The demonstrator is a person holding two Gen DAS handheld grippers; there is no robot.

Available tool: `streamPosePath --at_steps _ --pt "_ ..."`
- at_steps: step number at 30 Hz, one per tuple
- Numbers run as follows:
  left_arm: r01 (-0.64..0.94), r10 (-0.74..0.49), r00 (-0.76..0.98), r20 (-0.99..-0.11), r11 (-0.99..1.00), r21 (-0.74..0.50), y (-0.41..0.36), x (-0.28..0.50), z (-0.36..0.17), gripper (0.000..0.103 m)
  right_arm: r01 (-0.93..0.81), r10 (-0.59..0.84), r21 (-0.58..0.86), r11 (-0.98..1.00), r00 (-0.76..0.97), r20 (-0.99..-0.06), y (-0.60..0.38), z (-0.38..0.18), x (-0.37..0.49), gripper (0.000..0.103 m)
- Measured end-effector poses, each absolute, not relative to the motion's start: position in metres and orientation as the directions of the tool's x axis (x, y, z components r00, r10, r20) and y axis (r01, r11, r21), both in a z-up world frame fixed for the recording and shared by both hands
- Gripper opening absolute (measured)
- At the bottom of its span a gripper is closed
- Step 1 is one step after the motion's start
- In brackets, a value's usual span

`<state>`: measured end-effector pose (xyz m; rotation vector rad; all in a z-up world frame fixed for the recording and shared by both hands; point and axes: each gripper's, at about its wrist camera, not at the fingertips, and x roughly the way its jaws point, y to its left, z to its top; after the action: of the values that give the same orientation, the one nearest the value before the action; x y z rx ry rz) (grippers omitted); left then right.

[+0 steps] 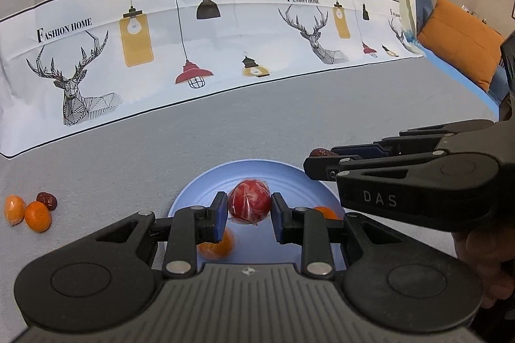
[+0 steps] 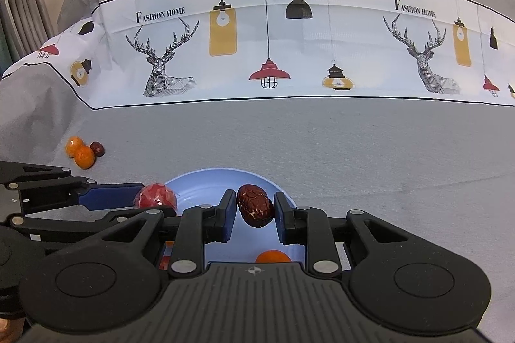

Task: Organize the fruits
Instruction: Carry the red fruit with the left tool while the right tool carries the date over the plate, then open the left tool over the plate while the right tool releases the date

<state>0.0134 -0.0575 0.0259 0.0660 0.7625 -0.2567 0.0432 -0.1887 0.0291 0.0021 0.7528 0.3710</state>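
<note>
In the left wrist view, the left gripper (image 1: 248, 216) hangs over the blue plate (image 1: 206, 182) with a wrapped red fruit (image 1: 248, 200) between its pads. The pads stand close to the fruit, but a thin gap shows on each side, so I cannot tell whether it is clamped or just let go. Being above the plate makes sense, because the fruits are collected there: two oranges already lie on the plate, one (image 1: 217, 246) below the left pad and one (image 1: 325, 212) partly hidden at the right. The right gripper (image 1: 317, 161) comes in from the right with a date (image 1: 322, 153) at its tip. Two more oranges (image 1: 38, 216) and another date (image 1: 47, 200) wait on the grey cloth, well apart from the plate.

In the right wrist view, the right gripper (image 2: 254, 211) holds the date (image 2: 255, 205) pinched between its pads, above the plate's (image 2: 199, 185) far part. I judge that it is carried there to be dropped.
</note>
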Motion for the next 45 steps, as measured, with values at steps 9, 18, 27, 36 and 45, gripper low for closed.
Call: streamPosePath --at_steps 9,18,27,36,45 --pt "0.244 -0.200 0.690 -0.695 0.969 -0.037 -0.0561 0.0138 0.0250 0.032 -0.336 0.331 0.128 0.933 0.665 -0.669 -0.1862 0.0284 0.0429 0.026" --pt "0.249 -0.202 0.683 -0.702 0.968 -0.036 -0.0574 0.0143 0.0235 0.032 -0.333 0.325 0.122 0.935 0.668 -0.669 -0.1859 0.0275 0.0430 0.026" --pt "0.269 -0.201 0.670 -0.714 0.963 -0.019 -0.0619 0.0148 0.0195 0.032 -0.341 0.329 0.117 0.933 0.669 -0.666 -0.1839 0.0274 0.0423 0.026" --pt "0.269 -0.197 0.666 -0.720 0.963 -0.015 -0.0620 0.0153 0.0184 0.032 -0.341 0.328 0.117 0.933 0.669 -0.666 -0.1836 0.0277 0.0422 0.026" --pt "0.265 -0.198 0.666 -0.719 0.964 -0.021 -0.0620 0.0147 0.0190 0.032 -0.342 0.327 0.117 0.932 0.663 -0.674 -0.1836 0.0270 0.0434 0.027"
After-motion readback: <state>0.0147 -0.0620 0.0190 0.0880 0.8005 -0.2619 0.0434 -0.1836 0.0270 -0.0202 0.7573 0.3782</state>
